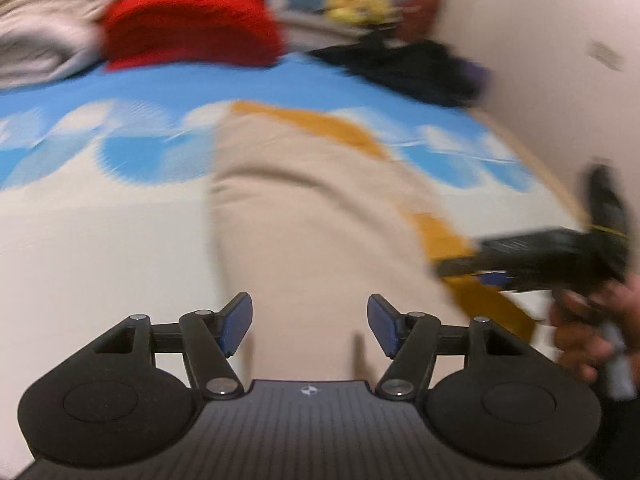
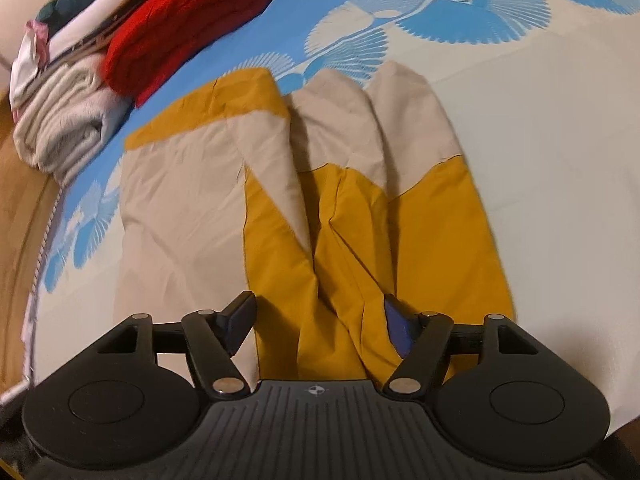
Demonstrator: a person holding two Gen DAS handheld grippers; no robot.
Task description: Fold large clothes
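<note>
I see the beige and mustard garment (image 2: 304, 200) lying flat on the bed sheet (image 2: 540, 140), which is cream with blue fan shapes. In the right wrist view the garment fills the middle of the picture, folded into long panels: beige cloth toward 12 o'clock and 9 o'clock, mustard cloth running down toward 6 o'clock, right under my right gripper (image 2: 318, 326).

The right gripper has its jaws apart. Mustard folds lie between the two fingers, and the cloth rises beside the blue pad at 3 o'clock; I cannot tell whether that pad touches it. The pads do not pinch the cloth.

My left gripper (image 1: 310, 326) also has its jaws standing apart, and nothing is clamped between them. Beneath the gap I see only plain beige cloth, blurred. In this left wrist view the garment runs from 6 o'clock up to about 12 o'clock, with a mustard band along its edge toward 2 and 4 o'clock.

At 3 to 4 o'clock in the left wrist view the other gripper shows as a dark blurred shape, with a hand (image 1: 588, 328) around its handle.

A folded red item (image 2: 184, 20) sits at 10 to 11 o'clock in the right wrist view, near the garment's mustard corner but apart from it. Beside it lies a stack of pale folded cloth (image 2: 60, 120) at 9 to 10 o'clock. A dark heap of clothing (image 1: 412, 68) lies at 1 o'clock in the left wrist view, next to a pale wall (image 1: 540, 40).
</note>
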